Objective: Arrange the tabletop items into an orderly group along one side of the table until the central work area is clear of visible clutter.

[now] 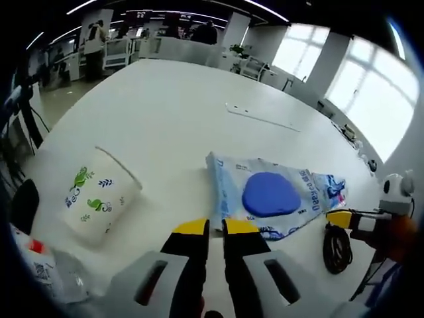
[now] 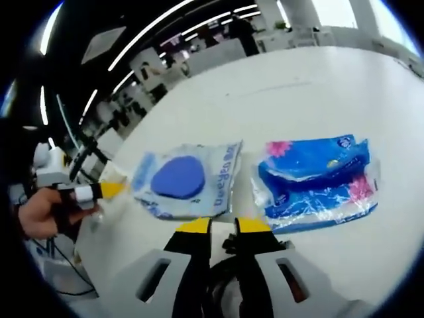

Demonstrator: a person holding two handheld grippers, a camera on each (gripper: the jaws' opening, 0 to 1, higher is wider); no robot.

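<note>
Both tongs, left (image 1: 215, 226) and right (image 2: 223, 225), are seen closed, empty; the soft, light pack (image 2: 187, 180) is best pinched by an edge

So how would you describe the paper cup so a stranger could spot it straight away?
Start at the big white table in the left gripper view and look to its near left part, left of the left gripper. There the paper cup lies tipped, apart from the flat pack with the blue oval. It is the one white cup, printed with small green and blue figures.
</note>
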